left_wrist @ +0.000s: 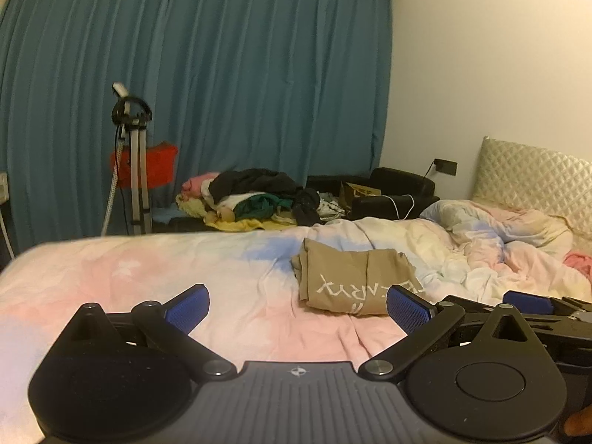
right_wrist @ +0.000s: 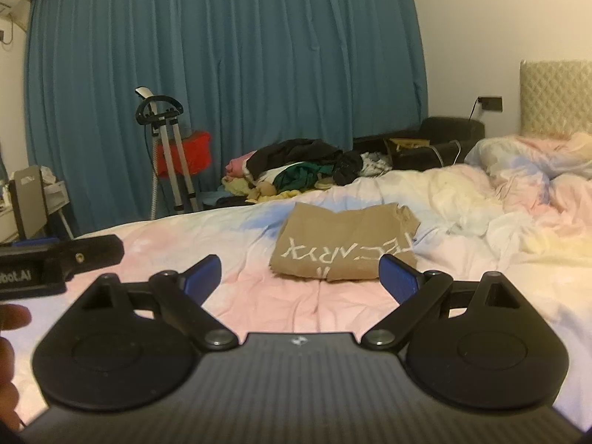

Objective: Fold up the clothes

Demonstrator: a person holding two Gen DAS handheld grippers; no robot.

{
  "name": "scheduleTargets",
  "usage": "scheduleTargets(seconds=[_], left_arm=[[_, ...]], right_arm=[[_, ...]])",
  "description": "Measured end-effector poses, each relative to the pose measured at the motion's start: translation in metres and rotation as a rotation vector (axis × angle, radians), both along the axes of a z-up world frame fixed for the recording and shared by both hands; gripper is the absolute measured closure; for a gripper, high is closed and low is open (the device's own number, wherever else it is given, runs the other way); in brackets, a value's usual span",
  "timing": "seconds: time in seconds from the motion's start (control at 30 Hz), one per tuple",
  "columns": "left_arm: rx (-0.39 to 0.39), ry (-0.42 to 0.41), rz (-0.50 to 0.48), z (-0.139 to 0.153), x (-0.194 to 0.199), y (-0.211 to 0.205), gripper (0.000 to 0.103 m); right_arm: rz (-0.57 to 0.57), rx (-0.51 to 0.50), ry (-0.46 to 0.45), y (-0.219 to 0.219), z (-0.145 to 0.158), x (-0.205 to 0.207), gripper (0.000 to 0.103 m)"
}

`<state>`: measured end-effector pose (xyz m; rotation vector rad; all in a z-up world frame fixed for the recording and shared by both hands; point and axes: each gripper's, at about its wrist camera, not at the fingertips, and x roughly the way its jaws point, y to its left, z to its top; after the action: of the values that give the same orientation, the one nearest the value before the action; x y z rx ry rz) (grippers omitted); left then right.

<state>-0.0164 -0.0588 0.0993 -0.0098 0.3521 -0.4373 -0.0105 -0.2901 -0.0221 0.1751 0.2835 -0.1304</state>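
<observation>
- On the pastel bedsheet [right_wrist: 229, 236], the folded tan shirt [right_wrist: 342, 249] lies flat ahead of both claws.
- Left gripper [left_wrist: 298, 305] and right gripper [right_wrist: 300, 273] hang spread wide, holding nothing.
- I judge this fold done; I should fetch from the clothes pile [right_wrist: 296, 174] without disturbing it.

The folded tan garment [right_wrist: 342, 246] carries white lettering, upside down and partly hidden, reading roughly "ARYX". The left gripper's body [right_wrist: 33, 270] shows "bot.AI"

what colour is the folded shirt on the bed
Tan folded shirt with white lettering, clearest in the right wrist view.
</observation>
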Motion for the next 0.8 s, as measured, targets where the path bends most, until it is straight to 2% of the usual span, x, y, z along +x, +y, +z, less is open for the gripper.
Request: scheduleTargets(seconds=[0.33,0.8], left_arm=[[0.018,0.016,-0.011,-0.0086,0.0017,-0.0018,0.000],[0.034,-0.002,0.005,-0.0105,0.0013,-0.0059,0.000]], right_arm=[[-0.008,-0.001,-0.001,-0.0019,-0.0025,-0.0030,0.010],[-0.013,-0.001,0.033,-0.0009,-0.0050,0.0008,0.010]])
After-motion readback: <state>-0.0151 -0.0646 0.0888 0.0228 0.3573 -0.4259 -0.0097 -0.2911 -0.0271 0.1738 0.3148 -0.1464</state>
